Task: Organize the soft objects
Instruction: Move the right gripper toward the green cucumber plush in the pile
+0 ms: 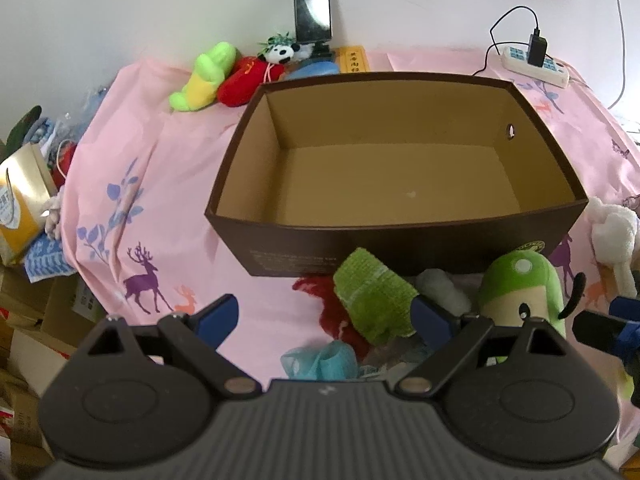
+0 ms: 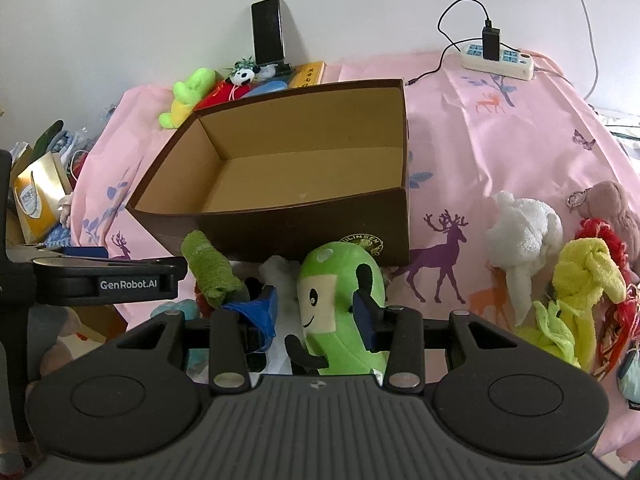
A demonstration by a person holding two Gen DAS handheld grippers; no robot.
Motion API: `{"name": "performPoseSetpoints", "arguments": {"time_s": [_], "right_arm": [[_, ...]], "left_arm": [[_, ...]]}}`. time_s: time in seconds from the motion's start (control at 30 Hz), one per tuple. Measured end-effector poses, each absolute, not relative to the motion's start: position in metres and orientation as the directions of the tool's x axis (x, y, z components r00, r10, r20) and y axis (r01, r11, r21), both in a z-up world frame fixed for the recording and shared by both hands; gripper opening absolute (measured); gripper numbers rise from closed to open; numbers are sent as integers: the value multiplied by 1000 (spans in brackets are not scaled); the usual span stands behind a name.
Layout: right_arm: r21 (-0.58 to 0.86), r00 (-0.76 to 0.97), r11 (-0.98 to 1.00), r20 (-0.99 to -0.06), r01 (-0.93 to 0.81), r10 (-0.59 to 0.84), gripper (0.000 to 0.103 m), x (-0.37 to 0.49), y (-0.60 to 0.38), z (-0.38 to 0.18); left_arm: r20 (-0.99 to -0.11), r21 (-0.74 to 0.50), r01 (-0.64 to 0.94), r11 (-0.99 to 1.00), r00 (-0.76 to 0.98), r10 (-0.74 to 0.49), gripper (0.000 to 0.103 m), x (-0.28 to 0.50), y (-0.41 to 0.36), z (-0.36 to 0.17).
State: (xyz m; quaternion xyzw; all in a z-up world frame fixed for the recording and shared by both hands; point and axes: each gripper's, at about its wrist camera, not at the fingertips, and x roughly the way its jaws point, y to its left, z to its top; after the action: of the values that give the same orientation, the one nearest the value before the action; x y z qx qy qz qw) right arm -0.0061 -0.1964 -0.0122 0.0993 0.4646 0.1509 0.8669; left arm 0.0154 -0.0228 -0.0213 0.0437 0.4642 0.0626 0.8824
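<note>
An empty brown cardboard box (image 1: 400, 248) (image 2: 304, 224) stands on the pink deer-print cloth. In front of it lie a green rolled towel (image 1: 372, 292) (image 2: 208, 268), a green cartoon plush (image 1: 520, 292) (image 2: 340, 308), a red yarn piece (image 1: 332, 312) and a teal scrunchie (image 1: 320, 360). My left gripper (image 1: 324, 316) is open, its right finger against the green towel. My right gripper (image 2: 320, 312) has its jaws on either side of the green plush, close to touching it.
A white towel (image 2: 524, 236), yellow cloths (image 2: 584, 276) and a brown plush (image 2: 612, 208) lie at right. Green-yellow, red and panda plushes (image 1: 248, 68) sit behind the box by a phone (image 1: 312, 4). A power strip (image 1: 536, 64) is at back right. Clutter fills the left edge.
</note>
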Motion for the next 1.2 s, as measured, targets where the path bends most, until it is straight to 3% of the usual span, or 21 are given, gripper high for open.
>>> {"name": "performPoseSetpoints", "arguments": {"time_s": [1.2], "right_arm": [[374,479,921,-793,-103,376,28,-11,-205,-26]], "left_arm": [[-832,120,-84,989,535,146,92,0,-25,-30]]}}
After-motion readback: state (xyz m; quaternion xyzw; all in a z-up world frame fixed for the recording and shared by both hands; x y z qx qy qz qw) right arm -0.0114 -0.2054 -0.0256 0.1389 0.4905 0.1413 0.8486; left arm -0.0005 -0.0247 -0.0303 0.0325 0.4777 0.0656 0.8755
